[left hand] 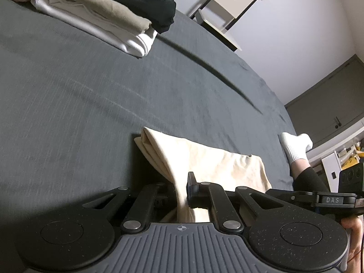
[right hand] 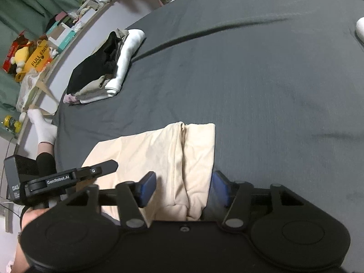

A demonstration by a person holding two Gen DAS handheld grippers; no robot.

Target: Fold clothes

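A cream-coloured, soft cotton garment (right hand: 154, 150) lies partly folded on the dark grey bed sheet (right hand: 261, 79), close to the person holding both tools, with a doubled edge running along its far side. The left tool (left hand: 182, 193) has its jaws drawn narrow onto a bunched fold of that cloth, which rises between them in a pinched ridge. The right tool (right hand: 184, 187) stands with its blue-padded fingers (right hand: 146, 187) spread wide on either side of the near end of the garment; the fabric passes between them, but no pinch is made there. The cloth looks light, limp and creased, so it would likely sag and slide out of shape if lifted from one point; a hold on two corners or along a folded hem, through all layers, should keep the fold true. It is not fragile, and seems grippy enough for the pads. Well apart, toward the far edge of the bed, sits a stack of folded clothes in black, beige and white (right hand: 102, 68), probably where this piece belongs once done.
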